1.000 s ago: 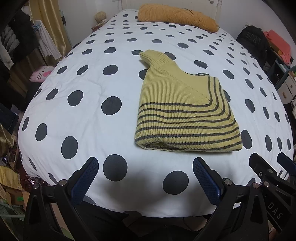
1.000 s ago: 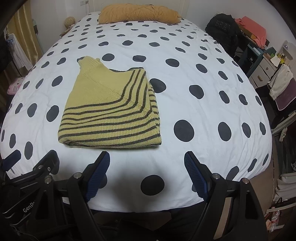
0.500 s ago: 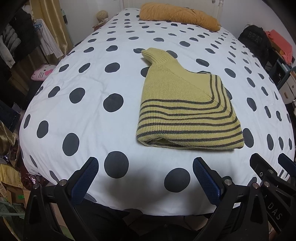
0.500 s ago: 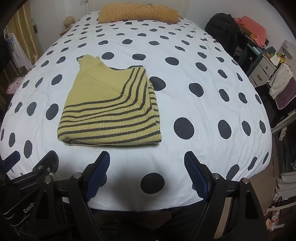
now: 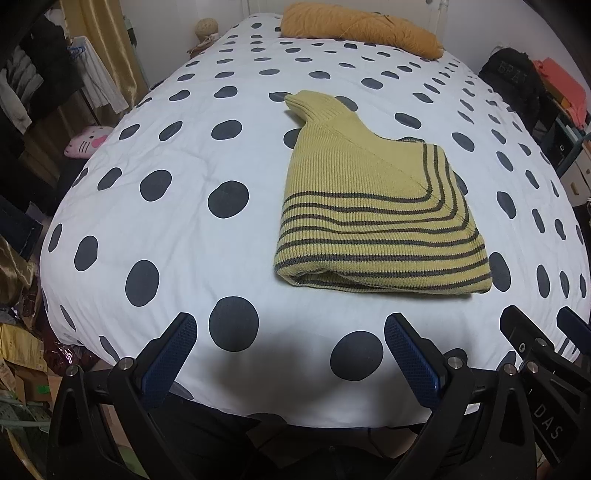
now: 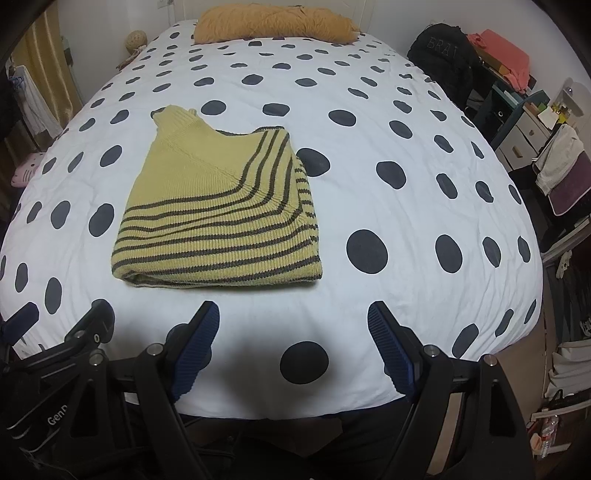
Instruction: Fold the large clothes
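Observation:
A yellow knit sweater with dark stripes (image 5: pixel 369 206) lies folded into a compact bundle on the white bed with black dots (image 5: pixel 177 229). It also shows in the right wrist view (image 6: pixel 218 218). My left gripper (image 5: pixel 290 334) is open and empty, held back over the bed's near edge, short of the sweater. My right gripper (image 6: pixel 293 321) is open and empty too, at the near edge, to the right of the sweater. Each gripper's fingers show in the other's view, at the lower right of the left wrist view (image 5: pixel 535 339) and the lower left of the right wrist view (image 6: pixel 88 325).
An orange pillow (image 5: pixel 362 26) lies at the head of the bed. A black bag (image 6: pixel 443 55) and drawers with clothes (image 6: pixel 532 125) stand to the right. Hanging clothes and a pink plush (image 5: pixel 86 140) are on the left. Clutter covers the floor.
Both grippers have drawn back a little from the bed and stayed open. The folded sweater has not moved.

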Available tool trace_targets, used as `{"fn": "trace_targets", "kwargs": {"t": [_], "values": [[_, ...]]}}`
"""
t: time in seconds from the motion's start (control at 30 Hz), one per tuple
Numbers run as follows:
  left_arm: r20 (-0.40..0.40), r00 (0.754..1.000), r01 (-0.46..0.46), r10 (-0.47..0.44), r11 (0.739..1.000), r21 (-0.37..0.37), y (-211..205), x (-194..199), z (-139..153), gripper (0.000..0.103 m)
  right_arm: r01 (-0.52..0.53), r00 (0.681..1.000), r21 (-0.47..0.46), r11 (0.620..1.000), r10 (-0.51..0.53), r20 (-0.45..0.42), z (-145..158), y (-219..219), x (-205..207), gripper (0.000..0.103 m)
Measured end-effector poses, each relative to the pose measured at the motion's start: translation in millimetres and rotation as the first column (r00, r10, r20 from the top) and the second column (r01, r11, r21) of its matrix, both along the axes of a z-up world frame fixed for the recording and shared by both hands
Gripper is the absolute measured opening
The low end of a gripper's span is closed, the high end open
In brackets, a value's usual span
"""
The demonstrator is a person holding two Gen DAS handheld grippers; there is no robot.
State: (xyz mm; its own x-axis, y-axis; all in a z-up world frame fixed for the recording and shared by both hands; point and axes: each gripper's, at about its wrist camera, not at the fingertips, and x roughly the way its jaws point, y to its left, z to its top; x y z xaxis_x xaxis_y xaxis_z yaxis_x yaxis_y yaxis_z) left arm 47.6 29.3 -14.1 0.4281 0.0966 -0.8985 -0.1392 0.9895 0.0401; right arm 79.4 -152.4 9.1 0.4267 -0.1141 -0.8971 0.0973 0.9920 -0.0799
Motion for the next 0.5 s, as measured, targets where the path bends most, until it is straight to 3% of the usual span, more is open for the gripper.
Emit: {"fn": "trace_targets", "kwargs": {"t": [0.5], "values": [[-0.014,1.0,-0.003,0.003,1.0,0.001,1.3,1.7,-3.8,0.101,0.0,1.0,-0.002,1.0,0.0,-0.001,-0.6,0.9,0.5,0.083]]}}
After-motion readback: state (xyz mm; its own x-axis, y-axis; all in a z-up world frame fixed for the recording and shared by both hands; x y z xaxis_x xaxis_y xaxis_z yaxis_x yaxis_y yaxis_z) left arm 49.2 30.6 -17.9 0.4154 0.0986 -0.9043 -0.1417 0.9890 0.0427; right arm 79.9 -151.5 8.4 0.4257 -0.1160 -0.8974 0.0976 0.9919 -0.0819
